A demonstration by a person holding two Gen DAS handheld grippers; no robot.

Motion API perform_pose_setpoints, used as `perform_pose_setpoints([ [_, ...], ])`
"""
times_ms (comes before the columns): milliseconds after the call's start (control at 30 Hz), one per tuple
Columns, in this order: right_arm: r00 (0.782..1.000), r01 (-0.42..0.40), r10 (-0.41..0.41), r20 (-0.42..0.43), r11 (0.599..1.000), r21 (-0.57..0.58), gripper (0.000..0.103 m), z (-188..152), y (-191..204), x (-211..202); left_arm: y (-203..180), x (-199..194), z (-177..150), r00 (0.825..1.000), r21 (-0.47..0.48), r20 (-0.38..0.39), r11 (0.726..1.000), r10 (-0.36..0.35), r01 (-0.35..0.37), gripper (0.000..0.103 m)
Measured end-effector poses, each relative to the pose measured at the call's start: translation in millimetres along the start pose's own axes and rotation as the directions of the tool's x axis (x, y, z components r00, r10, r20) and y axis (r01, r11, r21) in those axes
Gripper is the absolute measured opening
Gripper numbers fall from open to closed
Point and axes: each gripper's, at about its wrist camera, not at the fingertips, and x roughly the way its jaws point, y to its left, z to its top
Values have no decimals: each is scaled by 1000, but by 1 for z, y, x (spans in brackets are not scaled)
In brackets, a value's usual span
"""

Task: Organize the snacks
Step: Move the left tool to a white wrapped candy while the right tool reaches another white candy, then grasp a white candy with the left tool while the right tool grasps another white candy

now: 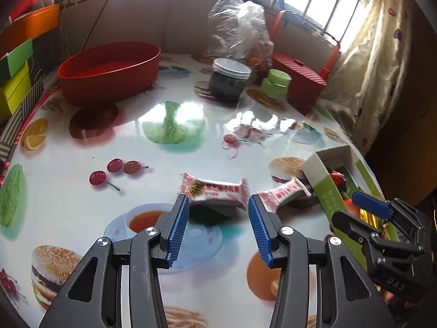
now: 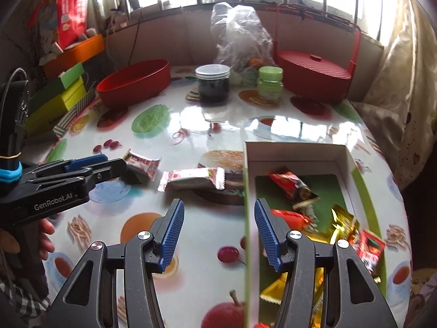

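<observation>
Now both tools hover with jaws apart and empty over two wrapped snacks lying loose on the desk.

Nearest the left tool (image 1: 218, 205) lies a red-and-white crinkly foil-wrapped snack bar (image 1: 213, 190), just beyond its fingertips on the glossy fruit-printed desk (image 1: 164, 158); a second red-and-white wrapped bar (image 2: 192, 179) lies to its right, touching the wall of the open white-and-green cardboard box (image 2: 295, 150). That box already holds red and gold packets, and the right tool (image 2: 218, 210) straddles its left wall without touching it. Judging by looks, each bar is light, with a firm core and slippery, crushable film, so it may skid on the slick surface; the best hold seems across the narrow middle, not the flimsy crimped ends.
</observation>
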Motion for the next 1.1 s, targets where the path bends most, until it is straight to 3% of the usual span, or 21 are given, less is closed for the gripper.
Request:
perform_pose_setpoints([
  [333,999,21,-22,-26,999,-46,53,25,16,33,4,28,17,999,-22,-35,999,32,-33,46],
  [467,997,61,-65,-39,994,-95,53,32,24,48,4,38,19,996,-8,-62,998,64,-65,46],
  [633,992,106,-115,-51,982,-155,54,36,33,64,3,39,20,997,12,-63,999,52,-51,46],
  [800,992,106,-116,-56,982,-158,54,39,35,70,1,39,20,996,41,-79,999,37,-33,47],
  [1100,995,32,-49,-87,983,-180,54,31,41,67,1,32,13,994,94,-97,995,41,-32,47],
])
